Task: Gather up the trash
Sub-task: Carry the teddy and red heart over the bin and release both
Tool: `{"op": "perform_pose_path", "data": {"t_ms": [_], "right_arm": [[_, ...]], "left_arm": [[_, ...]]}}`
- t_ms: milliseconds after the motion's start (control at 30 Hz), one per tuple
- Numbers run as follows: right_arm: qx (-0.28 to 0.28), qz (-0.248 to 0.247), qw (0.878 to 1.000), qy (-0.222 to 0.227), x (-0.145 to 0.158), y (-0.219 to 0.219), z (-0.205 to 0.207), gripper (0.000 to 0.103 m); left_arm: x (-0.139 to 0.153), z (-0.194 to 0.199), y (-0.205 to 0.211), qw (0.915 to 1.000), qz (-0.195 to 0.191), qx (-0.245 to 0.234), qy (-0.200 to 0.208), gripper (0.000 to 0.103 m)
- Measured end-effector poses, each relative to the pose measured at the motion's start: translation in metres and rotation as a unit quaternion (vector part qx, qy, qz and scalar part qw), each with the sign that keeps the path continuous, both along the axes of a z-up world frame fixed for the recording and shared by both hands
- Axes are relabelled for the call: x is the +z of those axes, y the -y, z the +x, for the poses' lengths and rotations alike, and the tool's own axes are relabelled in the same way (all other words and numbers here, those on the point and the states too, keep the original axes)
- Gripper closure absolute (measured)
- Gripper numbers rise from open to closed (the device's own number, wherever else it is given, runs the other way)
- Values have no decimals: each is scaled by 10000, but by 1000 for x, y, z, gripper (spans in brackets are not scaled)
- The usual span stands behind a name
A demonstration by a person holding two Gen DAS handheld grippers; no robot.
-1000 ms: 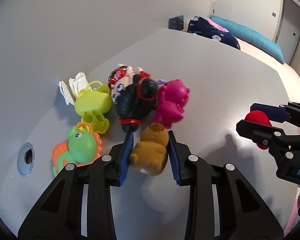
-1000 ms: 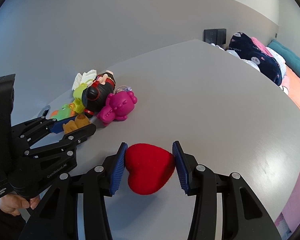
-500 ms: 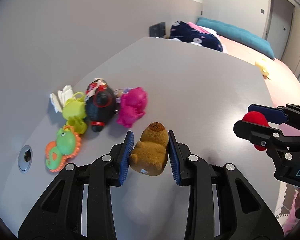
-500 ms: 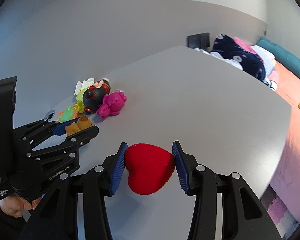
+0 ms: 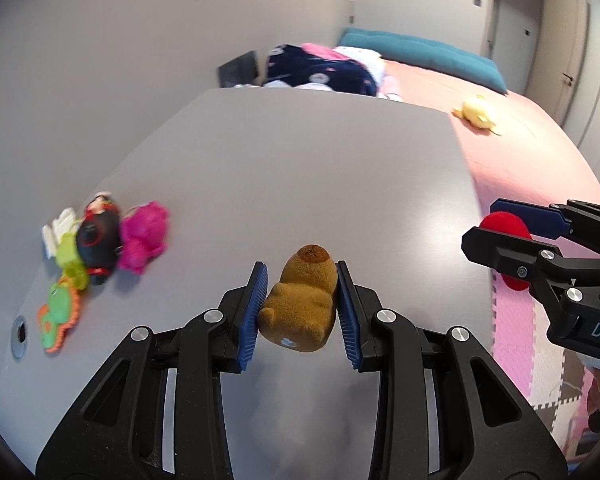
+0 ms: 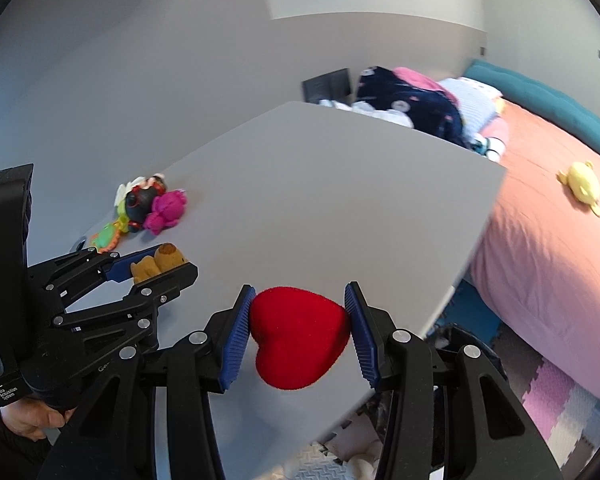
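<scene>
left gripper [image 5: 301, 307] clamps bear [image 5: 302, 304] | right gripper [image 6: 300, 330] clamps heart [image 6: 299, 334] | toy heap [image 5: 100, 248] on surface [image 5: 300, 168], path clear

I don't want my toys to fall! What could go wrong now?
The brown bear is pinched only at its sides by the left gripper, so it might slip out. The red heart in the right gripper hangs near the table's edge; if dropped, it could land on the floor.
</scene>
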State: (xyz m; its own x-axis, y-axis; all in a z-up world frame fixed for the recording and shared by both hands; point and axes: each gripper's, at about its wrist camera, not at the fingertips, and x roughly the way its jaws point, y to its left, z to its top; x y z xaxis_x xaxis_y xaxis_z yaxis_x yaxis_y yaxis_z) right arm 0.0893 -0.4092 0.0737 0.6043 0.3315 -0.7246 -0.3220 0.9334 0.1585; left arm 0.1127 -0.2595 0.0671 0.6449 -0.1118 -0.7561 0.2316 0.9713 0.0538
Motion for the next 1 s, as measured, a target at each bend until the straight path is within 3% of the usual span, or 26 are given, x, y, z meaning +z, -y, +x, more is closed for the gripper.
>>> {"op": "perform_pose_path", "data": {"t_ms": [600, 1000], "right_arm": [[-1115, 80, 9937, 15, -6, 127, -43, 55], [-1857, 94, 9824, -157, -24, 206, -71, 55]], "left_arm": [[-13, -11, 119, 9938, 16, -1094, -205, 69], [-35, -16, 202, 9807, 22, -1886, -517, 69]]}}
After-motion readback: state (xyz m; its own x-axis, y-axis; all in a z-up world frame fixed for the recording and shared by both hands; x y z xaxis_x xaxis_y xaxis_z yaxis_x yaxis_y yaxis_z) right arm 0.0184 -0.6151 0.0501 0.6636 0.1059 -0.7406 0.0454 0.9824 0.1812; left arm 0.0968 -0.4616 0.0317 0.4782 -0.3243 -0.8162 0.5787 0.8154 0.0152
